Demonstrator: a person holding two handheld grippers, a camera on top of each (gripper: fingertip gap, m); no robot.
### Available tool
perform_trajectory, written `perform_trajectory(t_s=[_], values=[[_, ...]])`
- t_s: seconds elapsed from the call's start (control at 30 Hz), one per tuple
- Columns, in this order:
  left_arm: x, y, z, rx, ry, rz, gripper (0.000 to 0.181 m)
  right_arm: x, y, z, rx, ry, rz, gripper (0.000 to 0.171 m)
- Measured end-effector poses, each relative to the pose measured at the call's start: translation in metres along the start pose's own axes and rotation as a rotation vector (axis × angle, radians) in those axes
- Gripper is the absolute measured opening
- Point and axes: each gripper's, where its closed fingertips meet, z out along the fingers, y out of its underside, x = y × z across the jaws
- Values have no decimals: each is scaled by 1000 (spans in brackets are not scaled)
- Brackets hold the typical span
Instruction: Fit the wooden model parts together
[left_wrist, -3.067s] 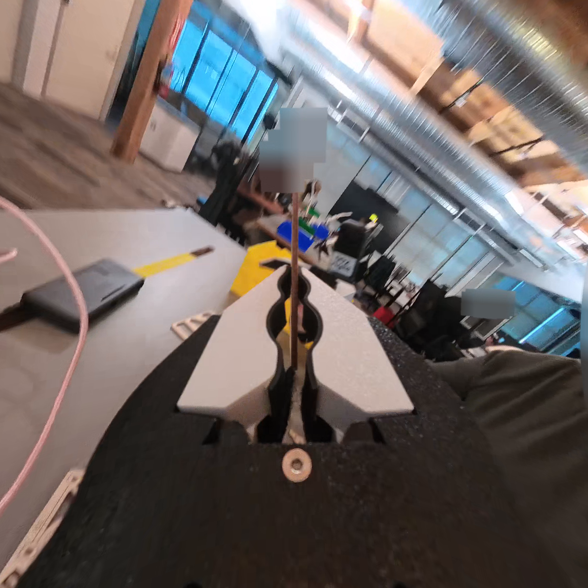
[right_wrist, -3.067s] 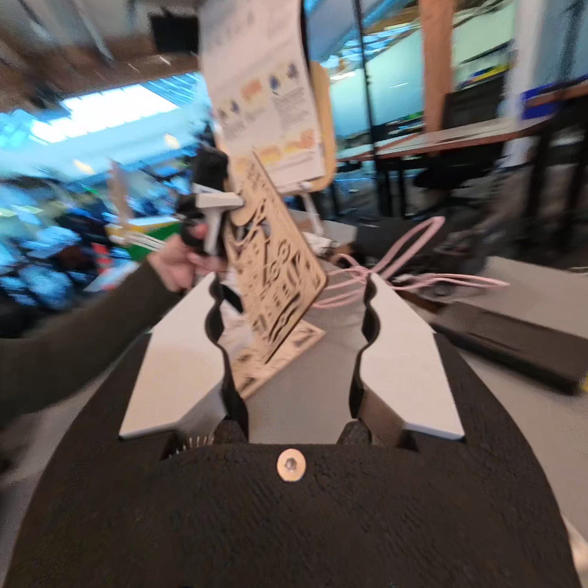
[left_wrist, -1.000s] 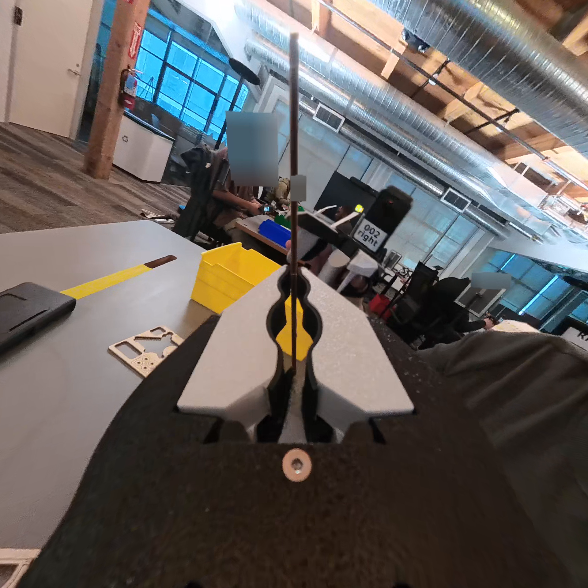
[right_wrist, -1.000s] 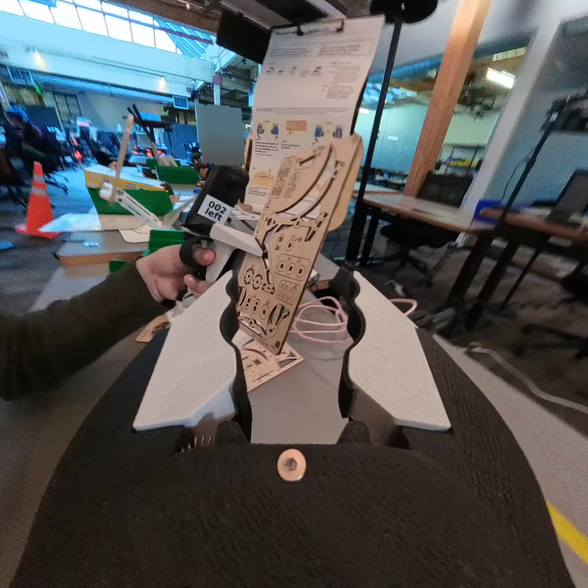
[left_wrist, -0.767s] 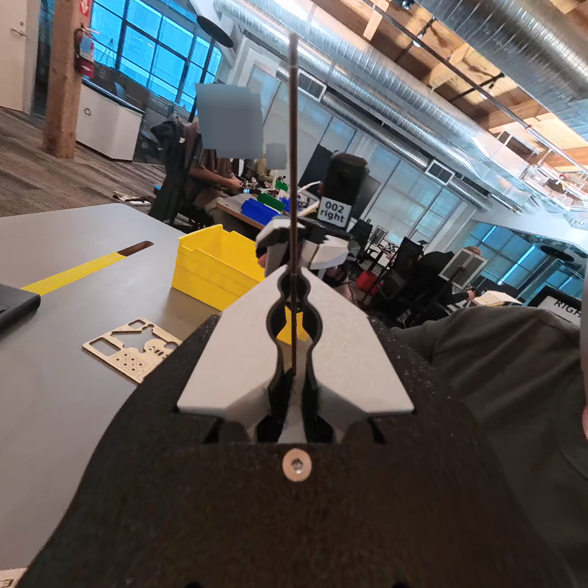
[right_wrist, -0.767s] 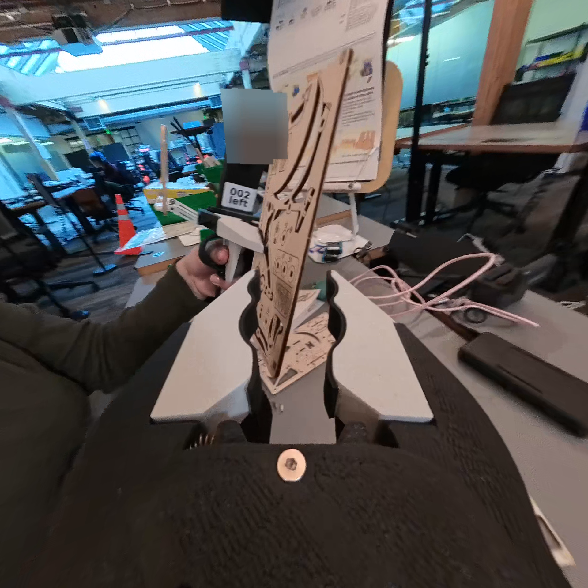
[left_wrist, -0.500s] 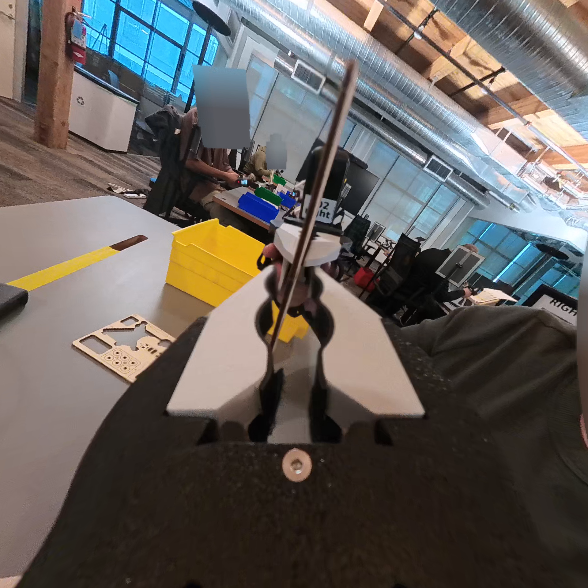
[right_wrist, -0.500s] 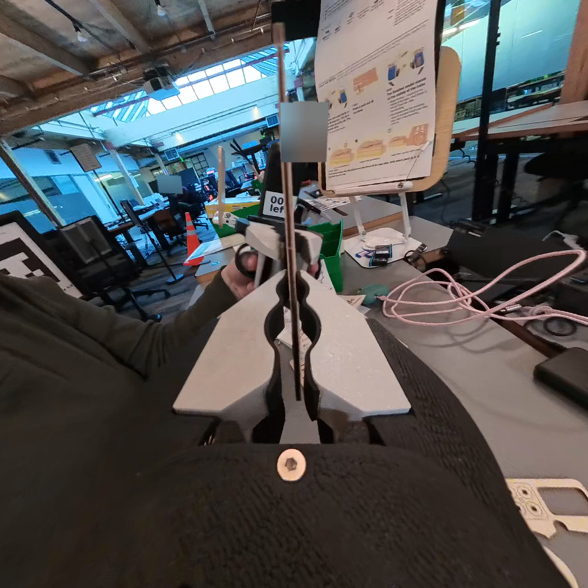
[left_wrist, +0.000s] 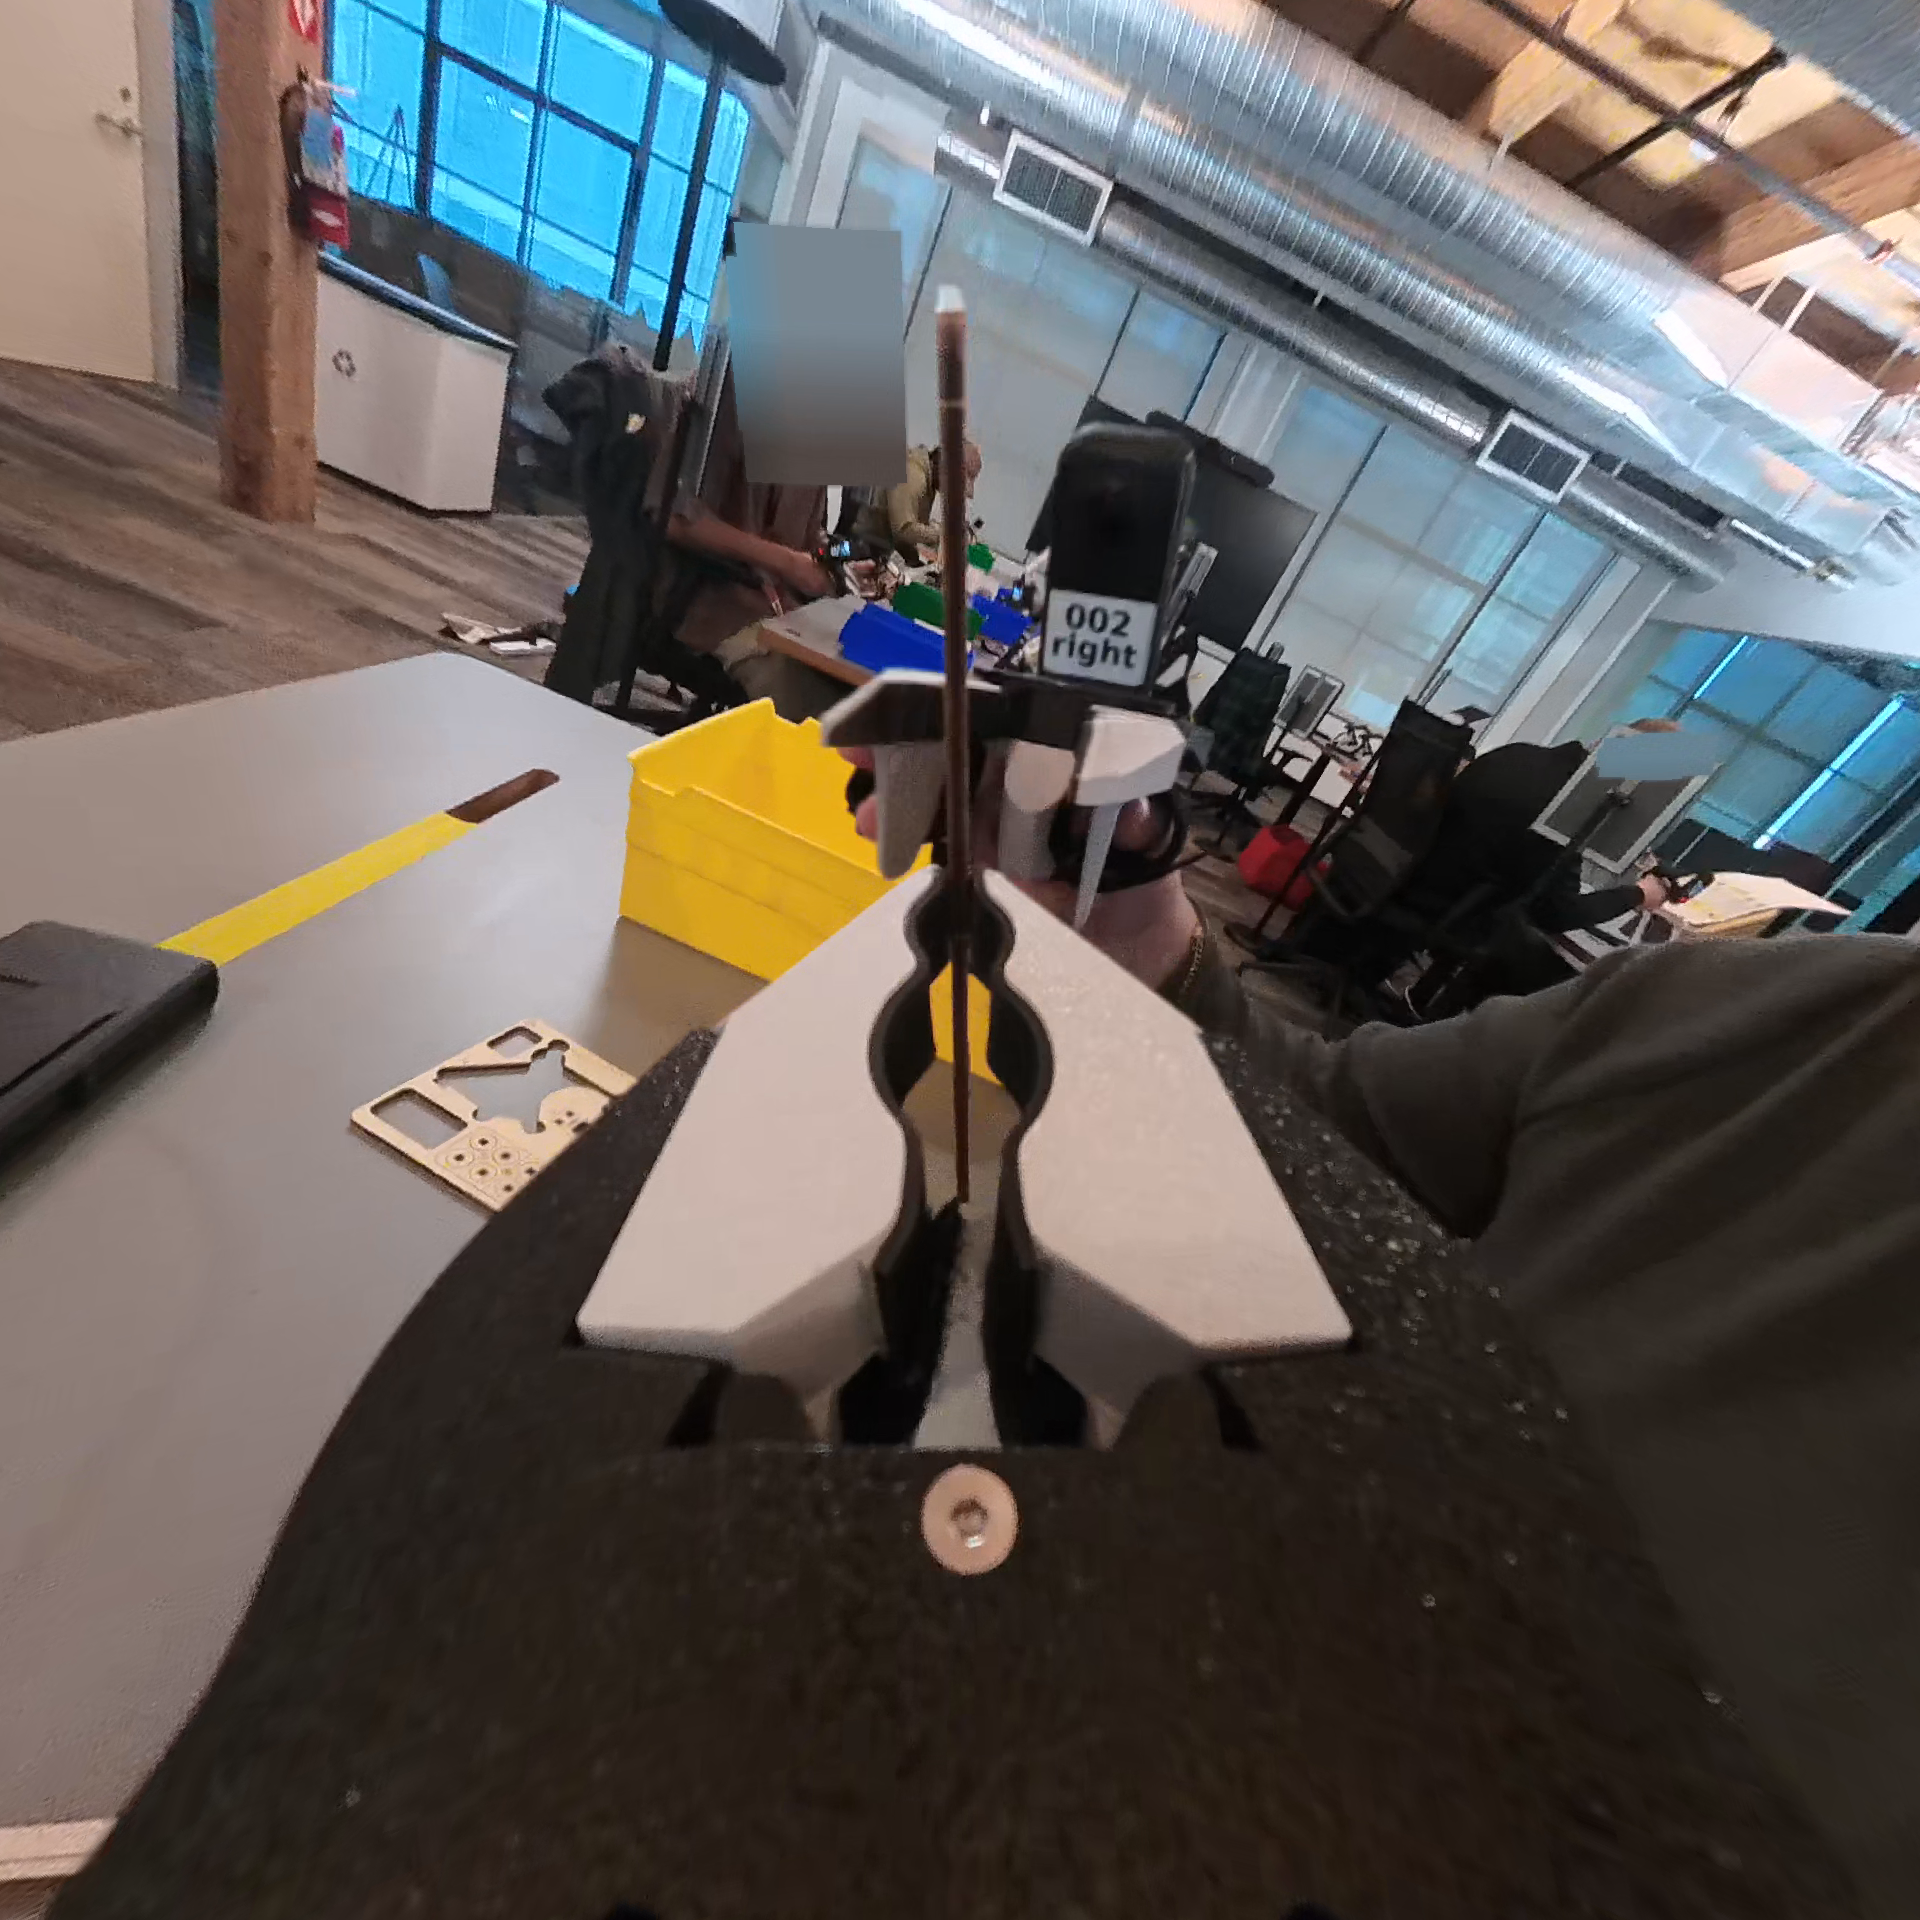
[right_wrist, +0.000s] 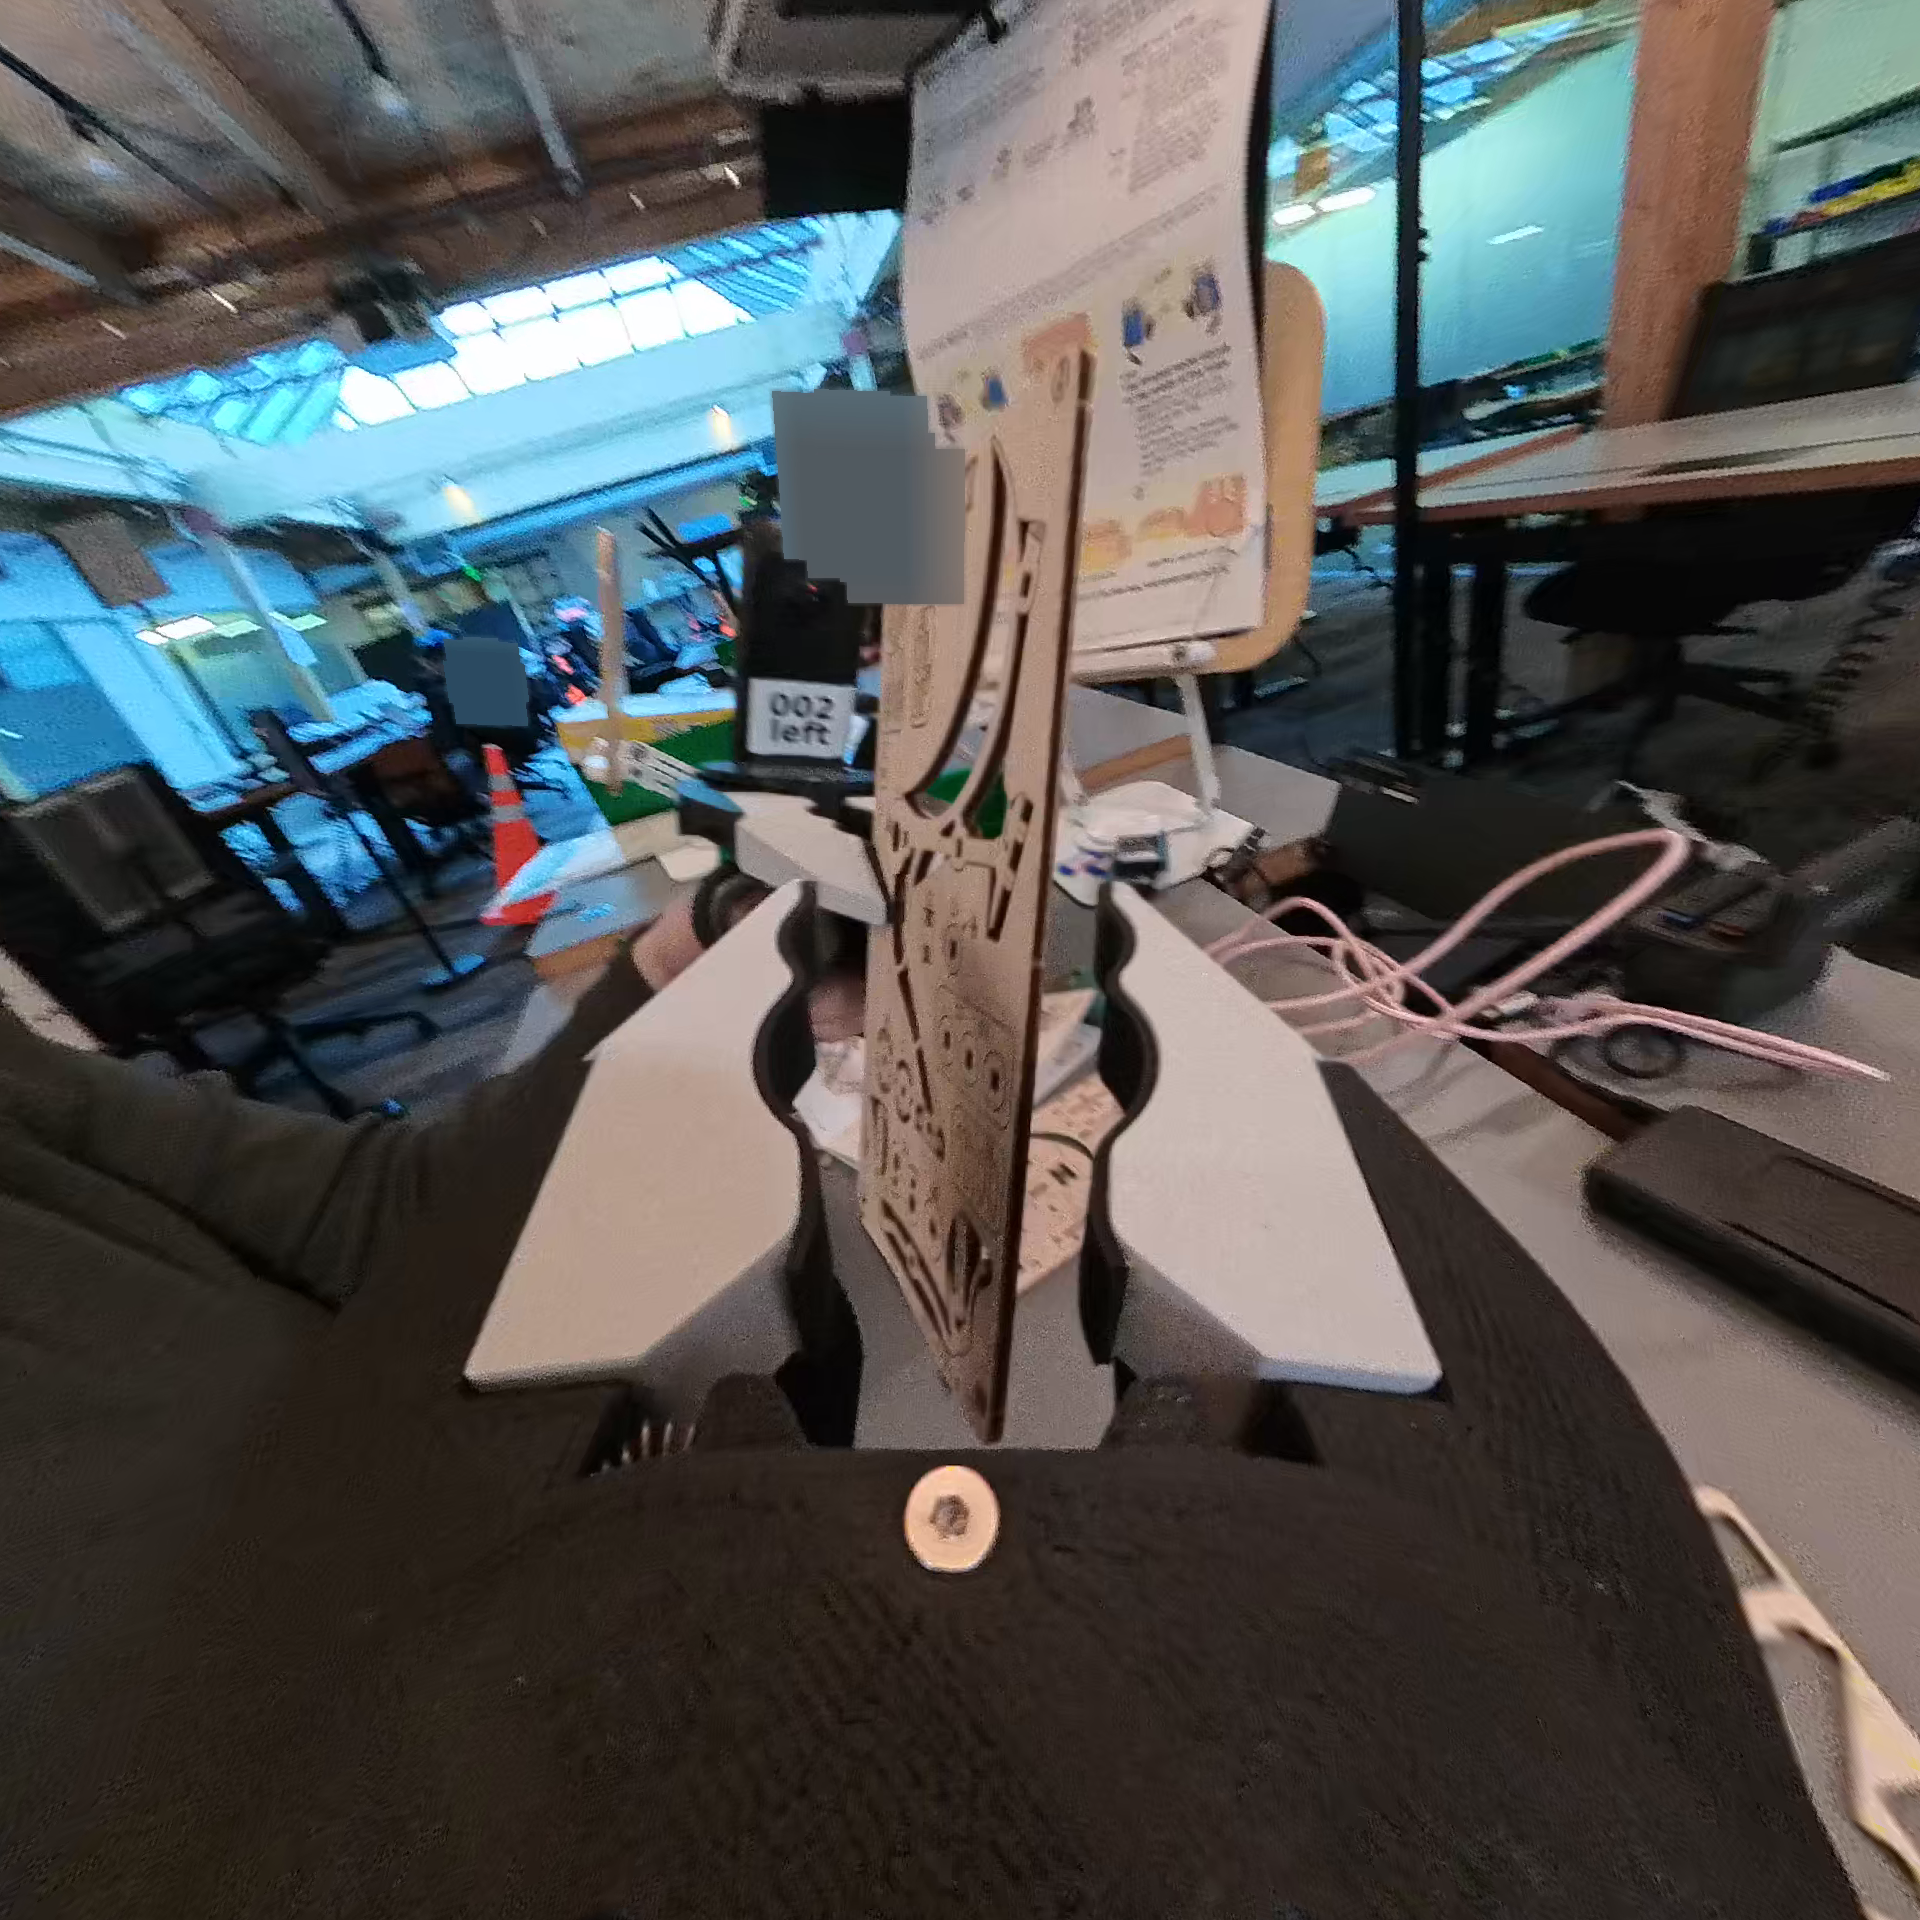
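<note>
A thin laser-cut wooden parts sheet (left_wrist: 954, 623) stands upright, edge-on in the left wrist view. My left gripper (left_wrist: 961, 904) is shut on its lower edge. In the right wrist view the sheet (right_wrist: 966, 1039) shows its cut-out face at an angle. It stands between the fingers of my right gripper (right_wrist: 954, 904), which is open wide and clear of it on both sides. The right gripper (left_wrist: 977, 800) also shows behind the sheet in the left wrist view. The left gripper (right_wrist: 821, 842) shows beyond the sheet in the right wrist view.
A yellow bin (left_wrist: 748, 831), a flat wooden parts sheet (left_wrist: 488, 1112), a black device (left_wrist: 83, 1008) and a yellow tape strip (left_wrist: 312, 883) are on the grey table. An instruction page on a stand (right_wrist: 1091, 312), a pink cable (right_wrist: 1455, 966) and another parts sheet (right_wrist: 1060, 1174) are nearby.
The right gripper's jaws were narrowed around the sheet half a second ago and now stand wide open. The sheet has turned from edge-on to angled in the right view. The left gripper stays shut on it.
</note>
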Motion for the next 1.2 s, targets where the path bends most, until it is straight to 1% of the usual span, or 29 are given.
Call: perform_trajectory(t_s=[0.03, 0.1, 0.13, 0.23, 0.4, 0.6, 0.77, 0.87, 0.9, 0.93, 1.0, 1.13, 1.2], values=[[1, 2, 3, -10, -1, 6, 0, 3, 3, 1, -22, 27, -15, 58], [1, 7, 9, -33, -12, 26, 0, 5, 8, 4, -46, 53, -30, 59], [1, 9, 12, -46, -18, 35, 0, 4, 9, 5, -49, 48, -25, 57], [3, 14, 18, -61, -23, 46, 0, 2, 11, 7, -38, 10, 7, 38], [3, 14, 21, -47, 2, 11, 0, 0, 9, 7, -15, -24, 37, 20], [1, 13, 19, -41, -19, 30, 0, 0, 7, 6, 3, -25, 23, 16], [0, 11, 17, -69, -96, 129, 1, -3, 5, 6, 27, -45, 19, 13], [-1, 10, 15, -86, -143, 182, 2, -4, 5, 8, 40, -23, -1, 11], [-1, 10, 15, -90, -150, 201, 2, -3, 5, 9, 40, -4, -15, 7], [-5, 12, 15, -111, -192, 239, 4, -2, 6, 9, 36, 20, -46, 4], [-5, 11, 14, -125, -221, 274, 4, -4, 5, 10, 51, 31, -86, 4], [0, 8, 14, -91, -176, 194, 3, -7, 1, 10, 61, 12, -105, 8], [3, 5, 15, -66, -142, 162, 1, -6, -1, 7, 57, 10, -100, 19]])
